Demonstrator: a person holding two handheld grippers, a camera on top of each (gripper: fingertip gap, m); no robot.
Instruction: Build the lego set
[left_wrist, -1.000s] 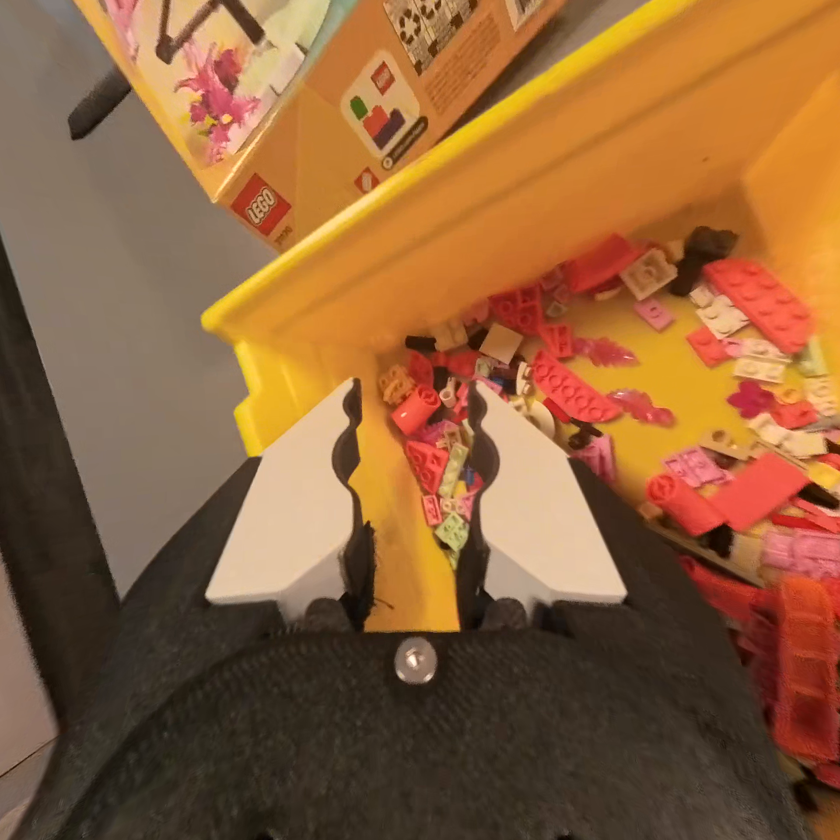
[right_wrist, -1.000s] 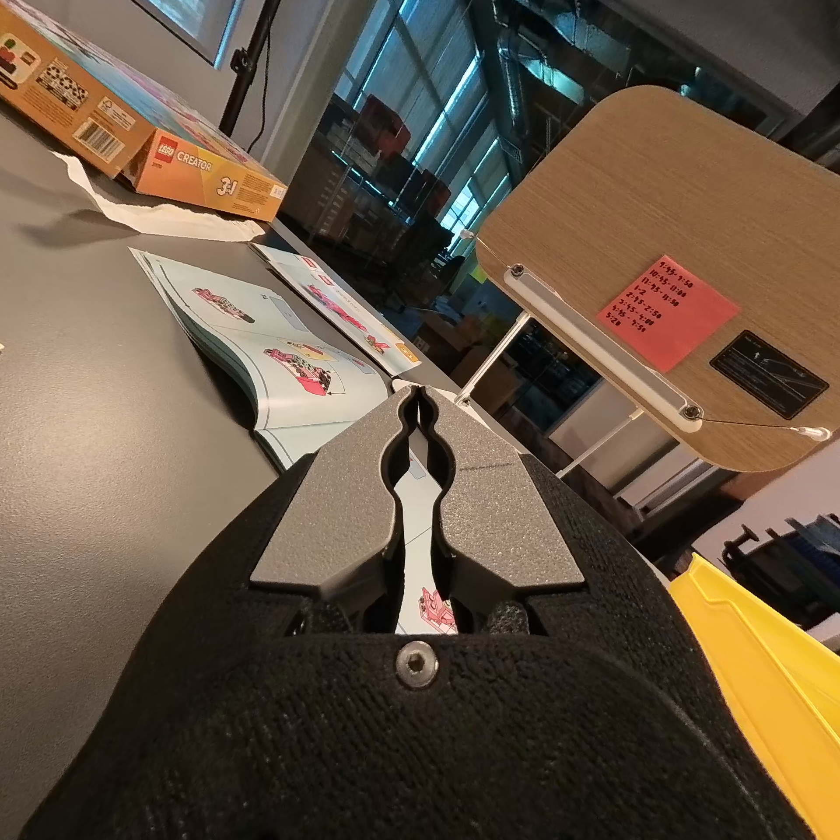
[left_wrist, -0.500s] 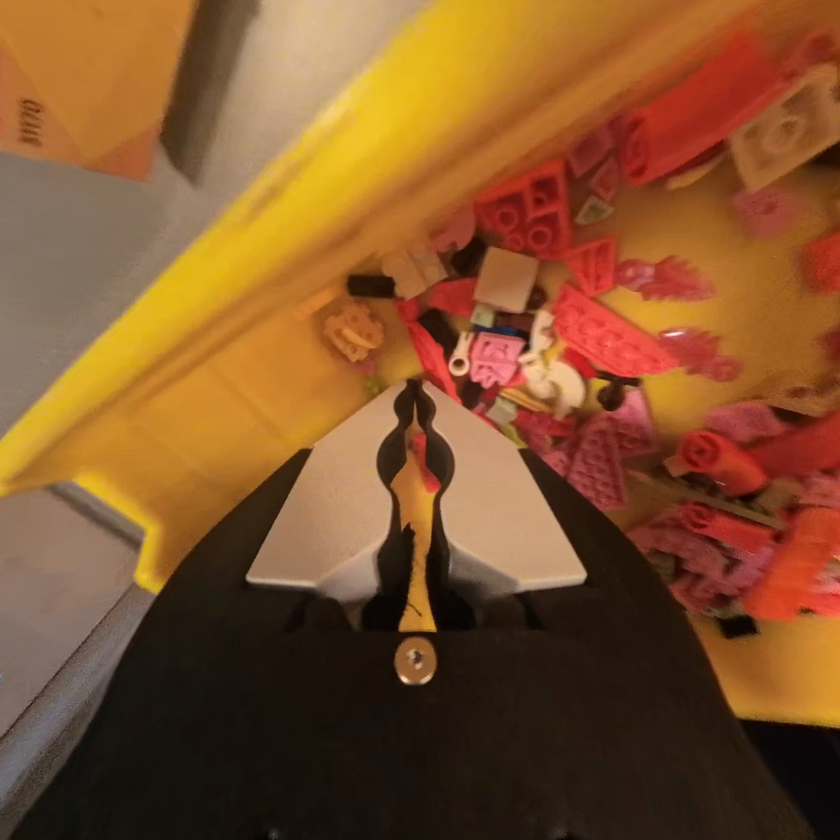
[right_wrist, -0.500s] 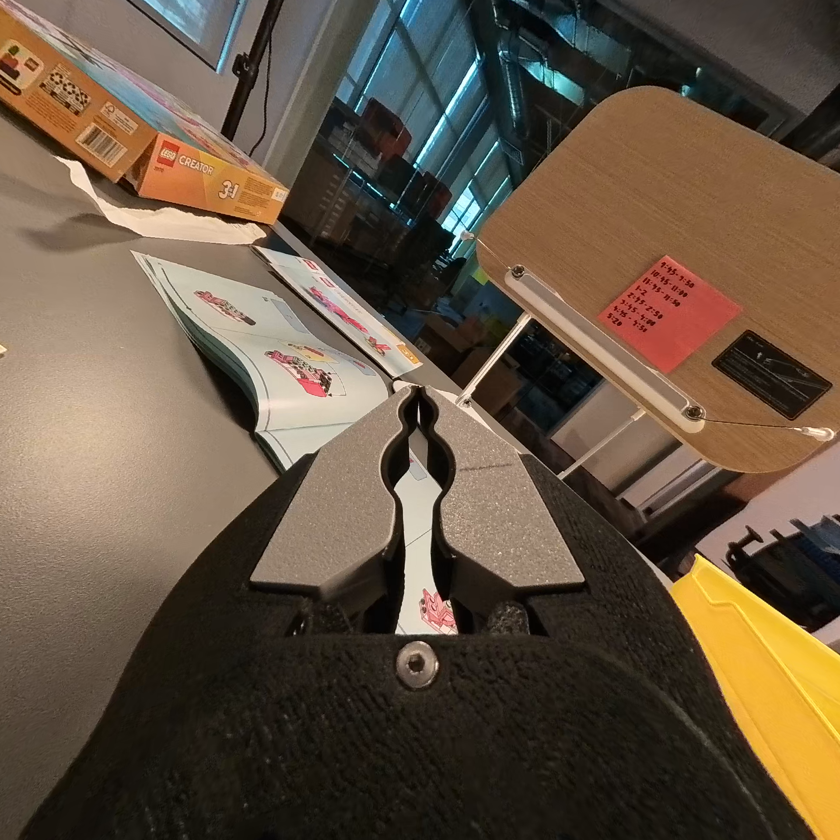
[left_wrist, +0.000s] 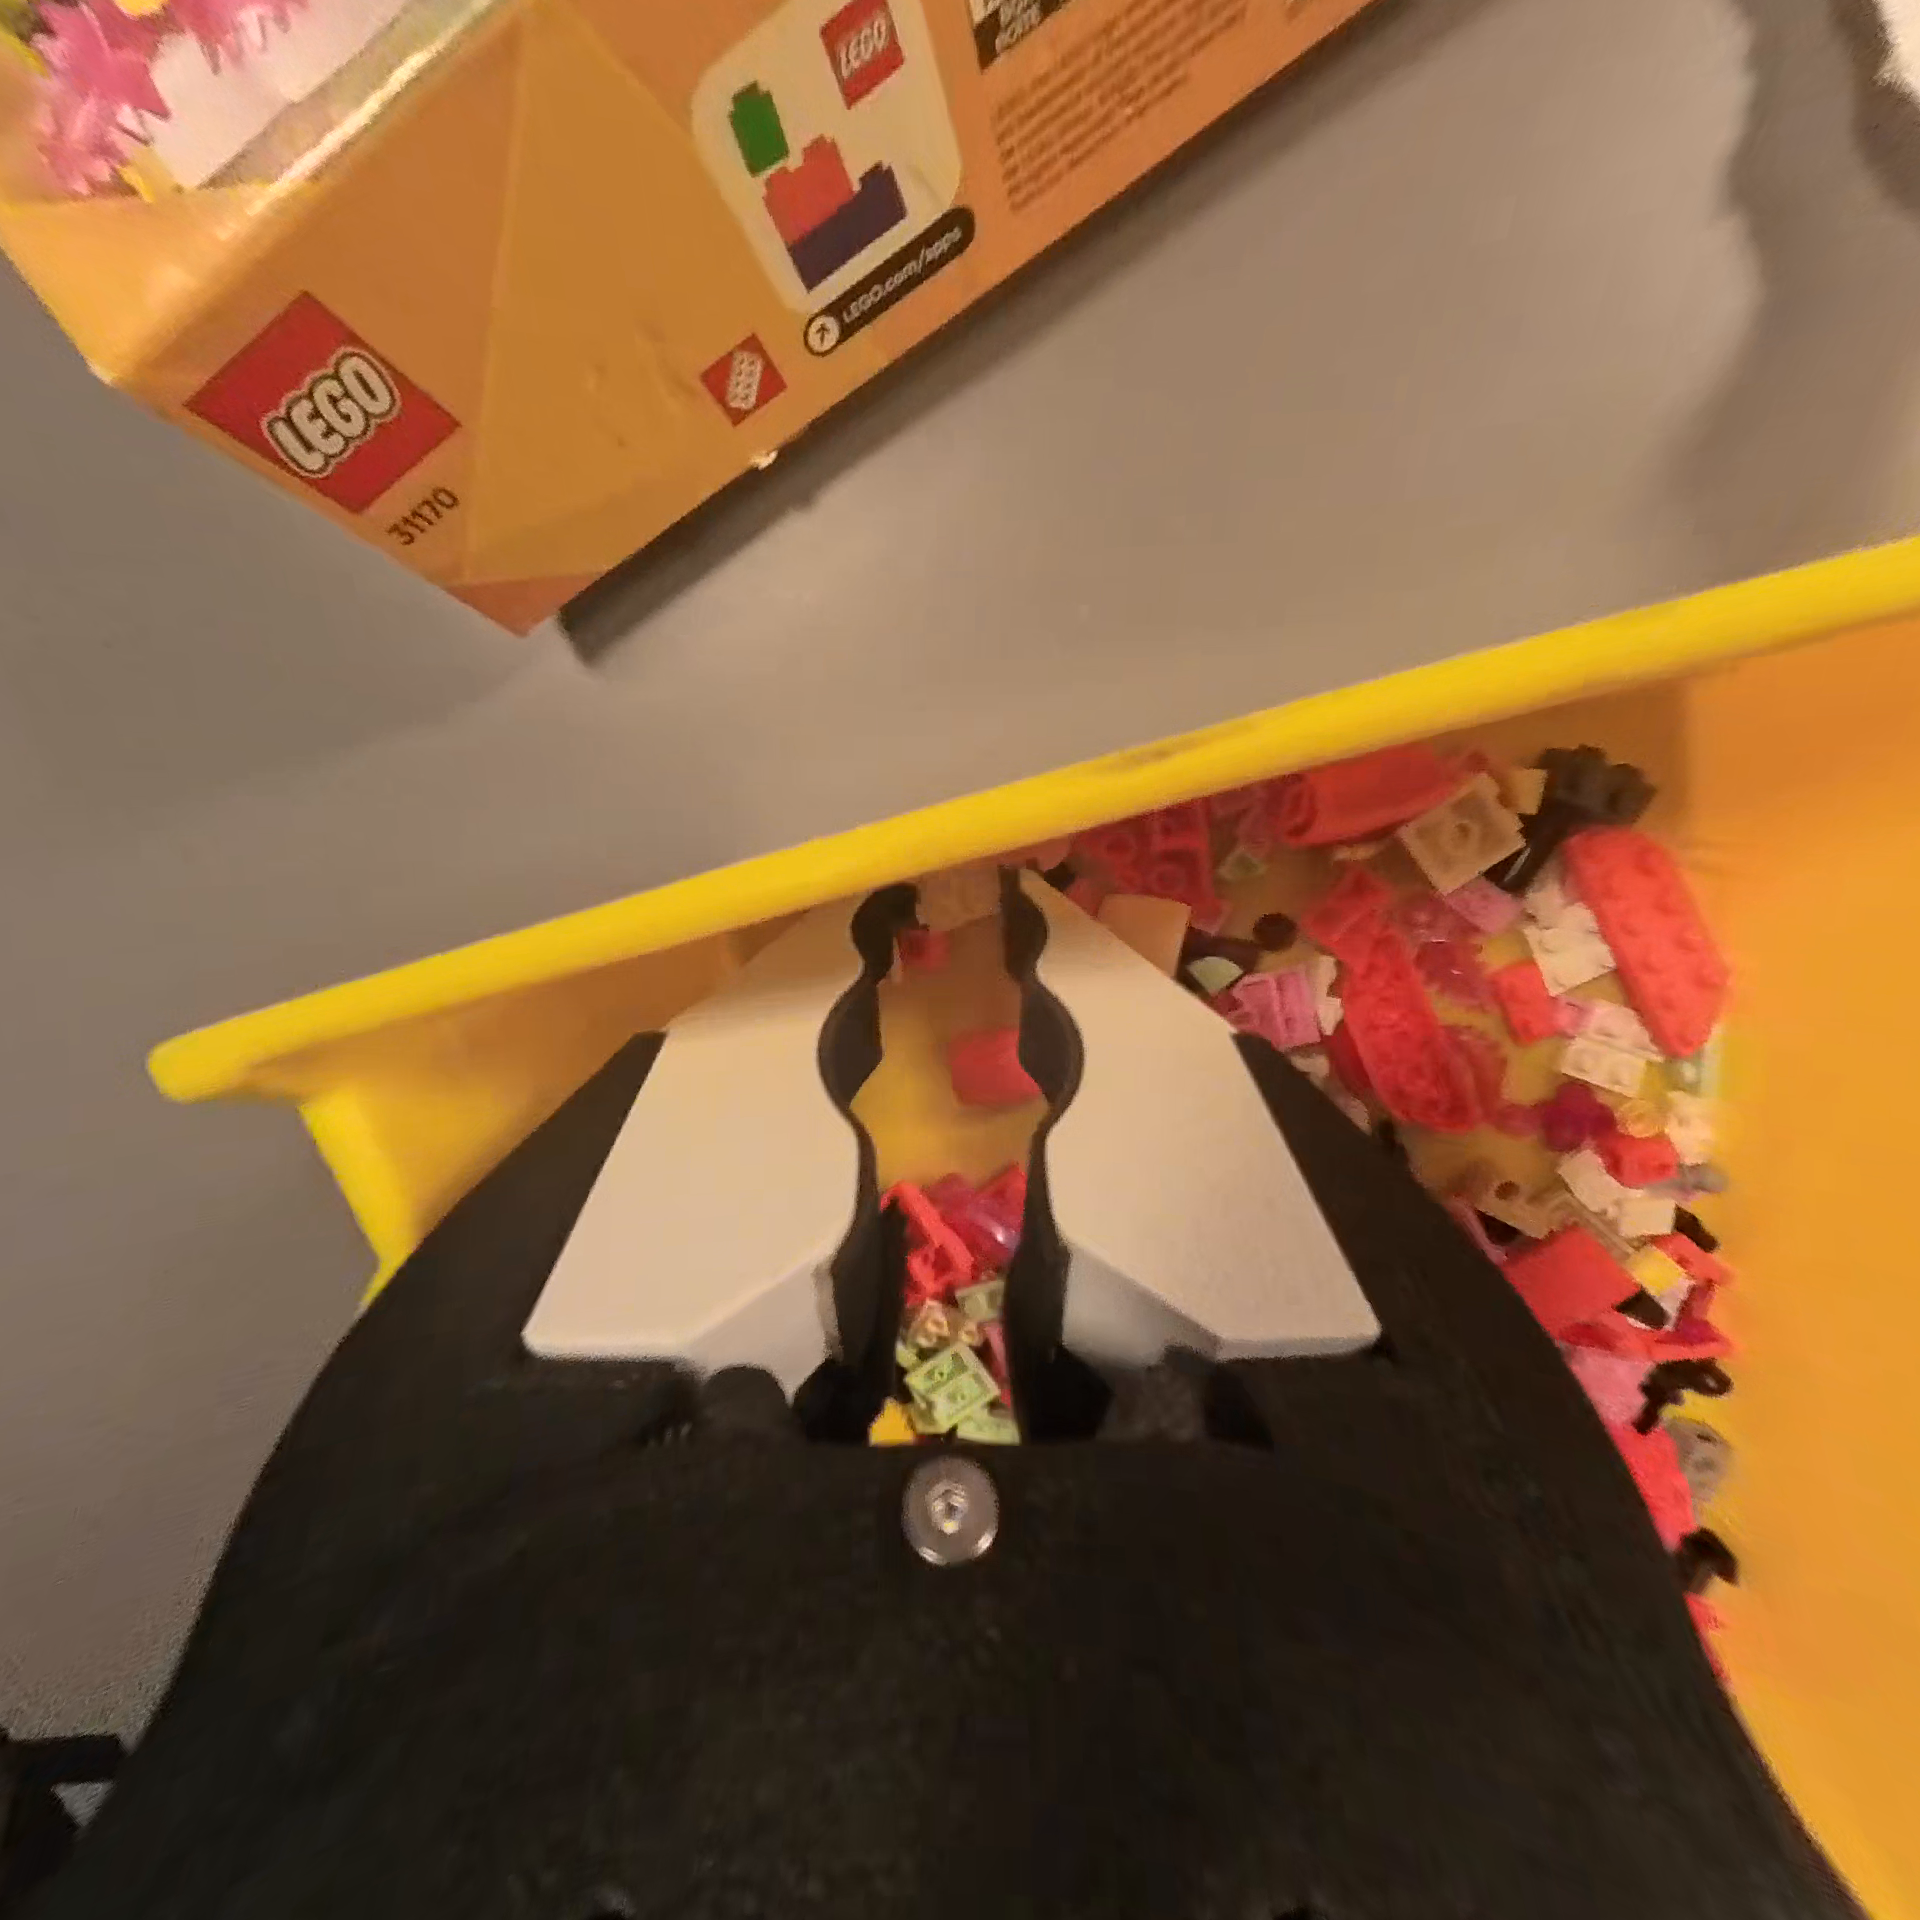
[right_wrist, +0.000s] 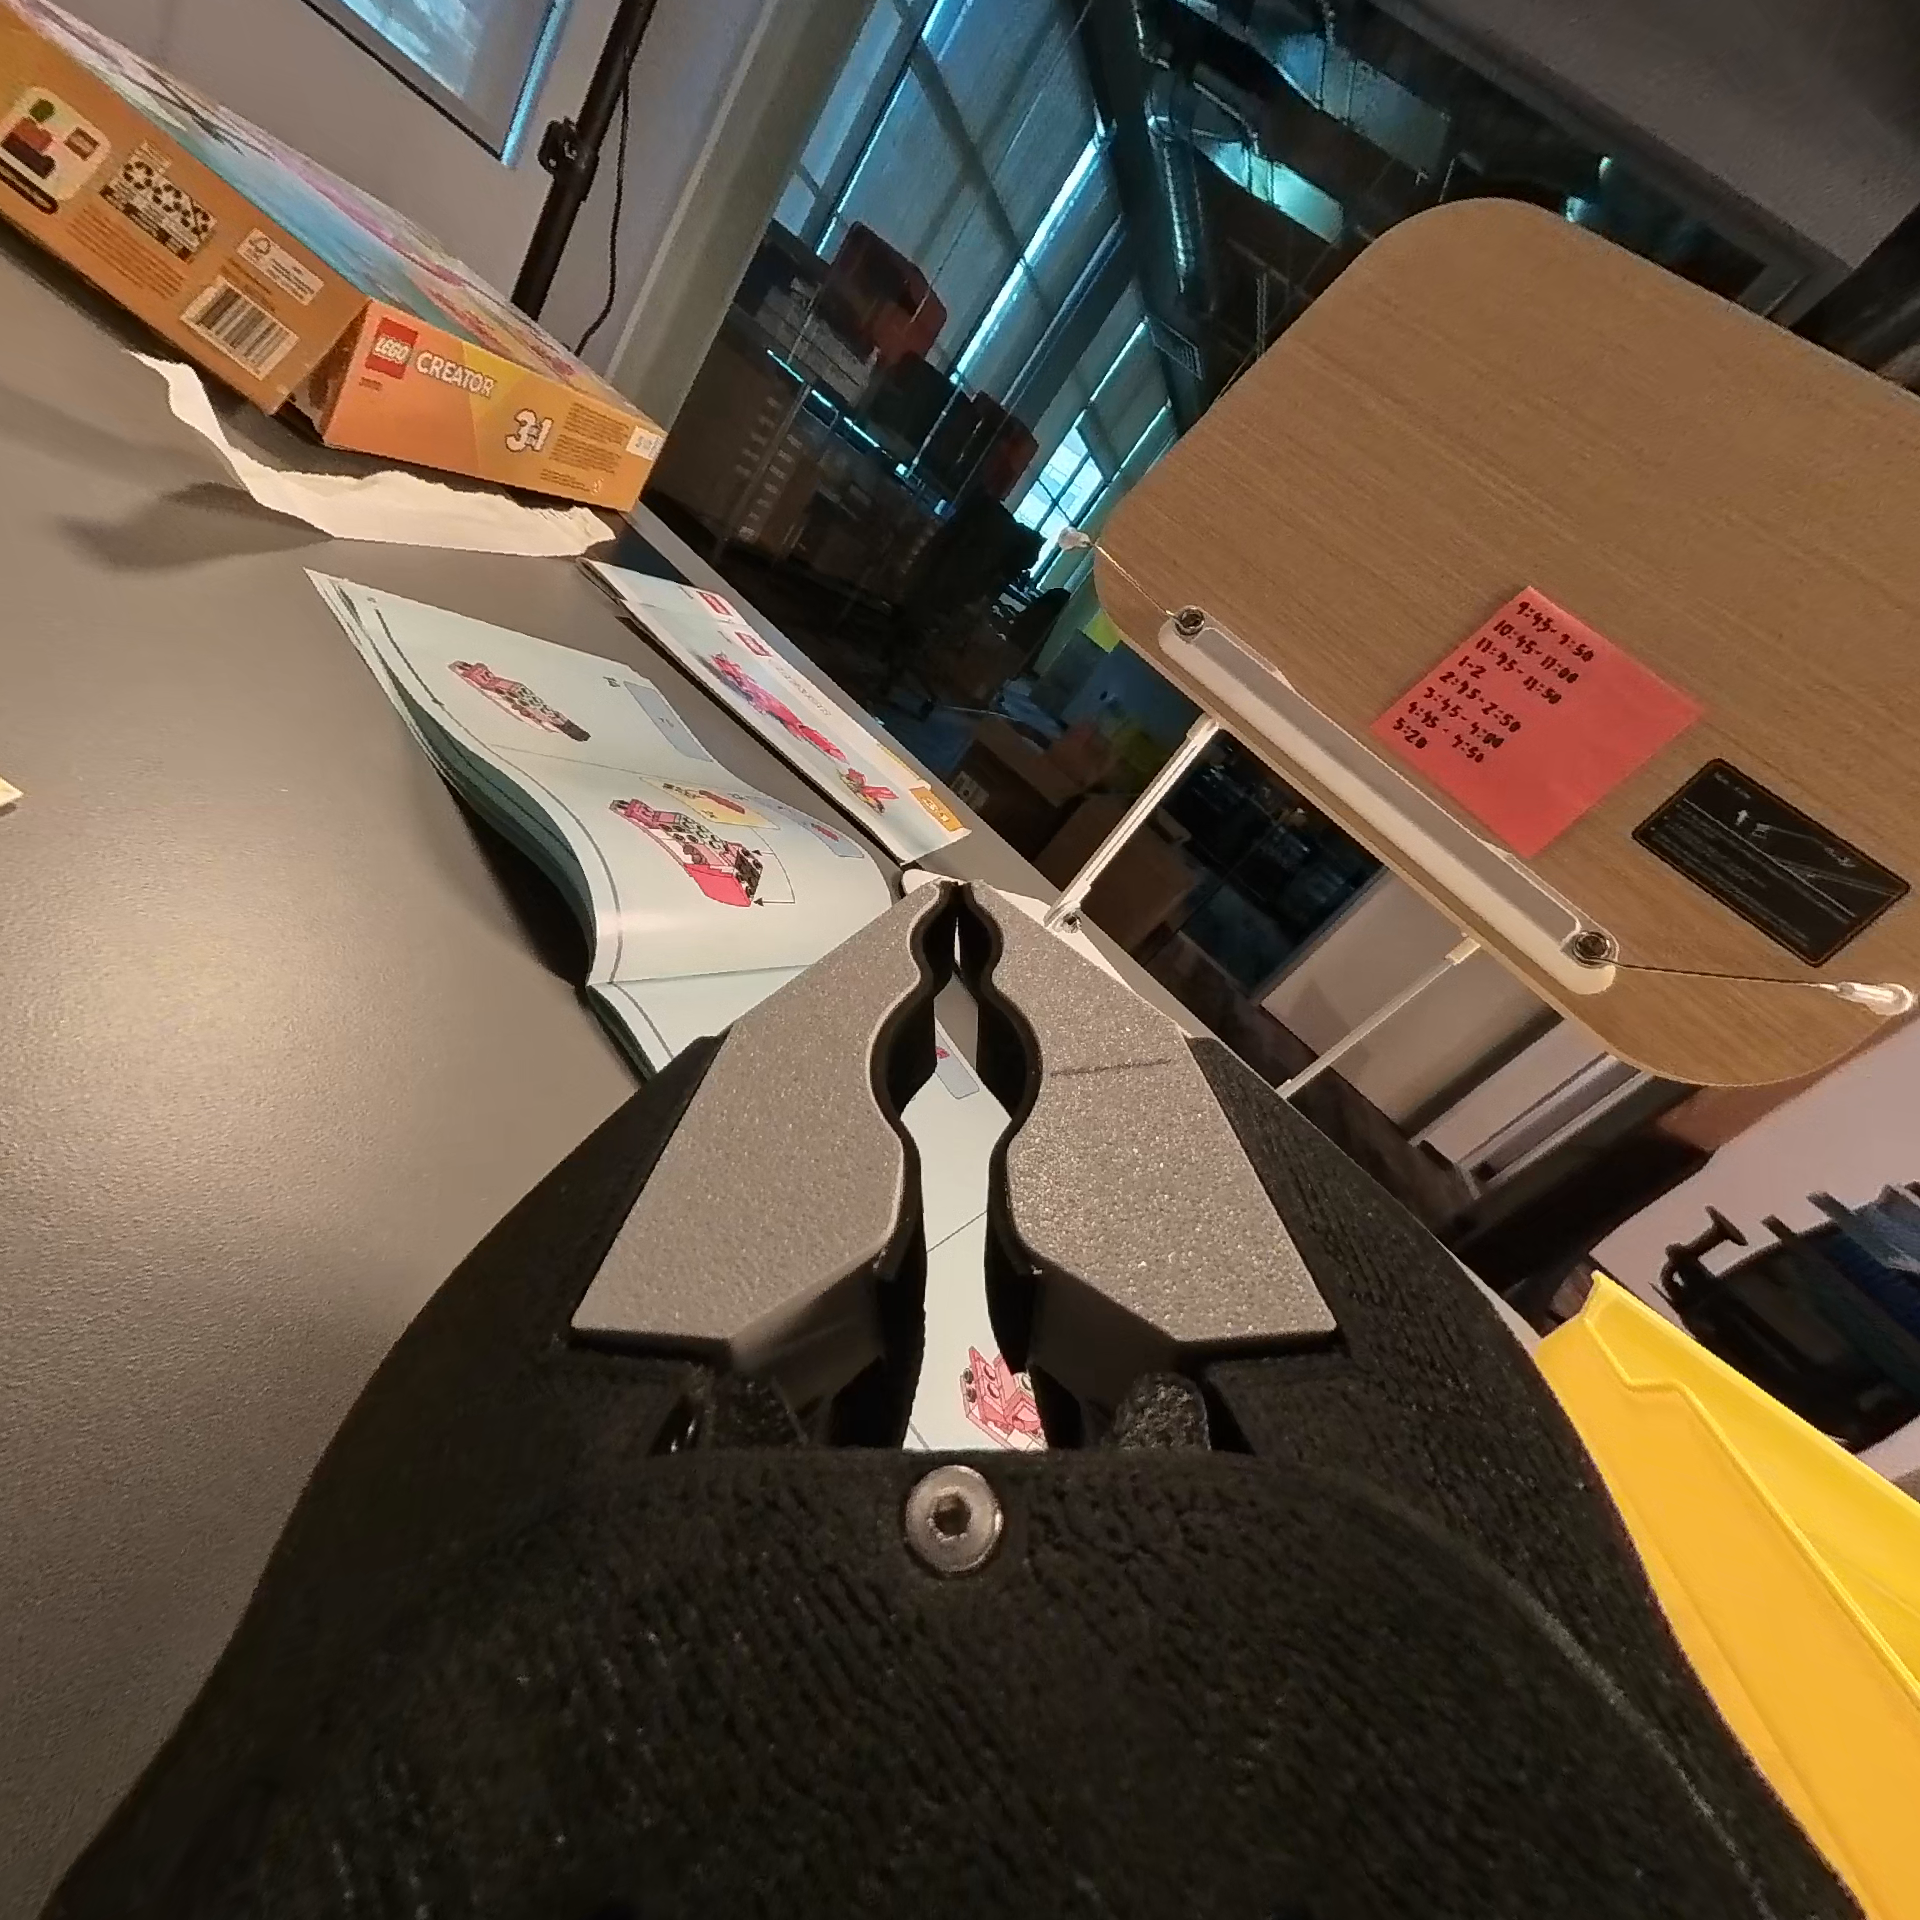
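**Over the yellow bin's near corner**

Over the yellow bin (left_wrist: 665, 914) of loose toy bricks (left_wrist: 1455, 997) I see my left gripper (left_wrist: 956, 914) narrowly parted, gripping nothing, a small red brick (left_wrist: 920, 951) by its left tip. Beside that bin, my right gripper (right_wrist: 958, 902) is closed and bare above the open instruction booklet (right_wrist: 623, 790).

One yellow bin (left_wrist: 623, 914) of loose bricks (left_wrist: 1475, 997), too many and too blurred to count. One orange toy box (right_wrist: 312, 312) at the tabletop's far left corner. Two instruction booklets (right_wrist: 623, 790), one open, one closed (right_wrist: 790, 717) by the far edge. One white paper sheet (right_wrist: 395, 499). One pink sticky note (right_wrist: 1527, 717)
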